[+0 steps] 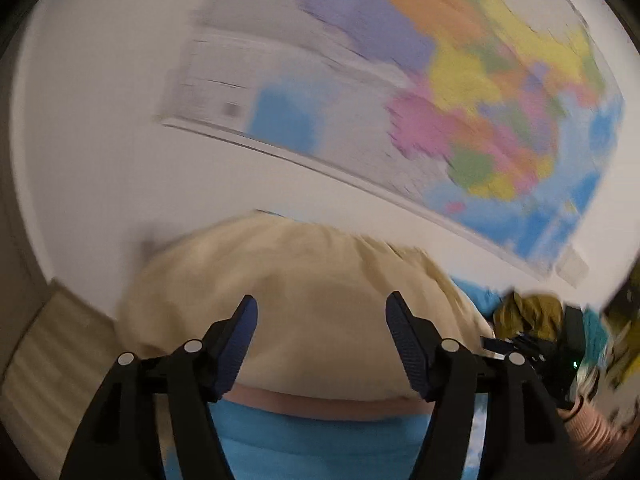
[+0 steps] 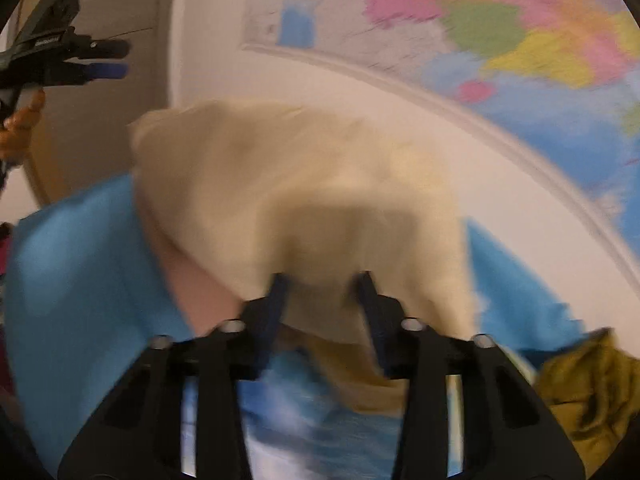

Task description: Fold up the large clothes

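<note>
A large cream garment [image 1: 300,292] lies bunched on a blue sheet [image 1: 320,440] against the wall. My left gripper [image 1: 322,300] hovers over its near side, open, with nothing between its blue-padded fingers. In the right wrist view the cream garment [image 2: 300,184] is lifted in a mound. My right gripper [image 2: 322,278] has its fingertips buried in the cloth's near edge and is shut on a bunch of it, a fold hanging below. The left gripper [image 2: 108,58] shows at the upper left of that view, away from the cloth.
A coloured wall map [image 1: 440,80] hangs on the white wall behind. An olive garment [image 1: 528,316] lies crumpled to the right, also visible as the olive garment [image 2: 592,384]. A pinkish layer [image 1: 320,402] shows under the cream cloth. A ribbed pink sleeve [image 1: 592,428] is at lower right.
</note>
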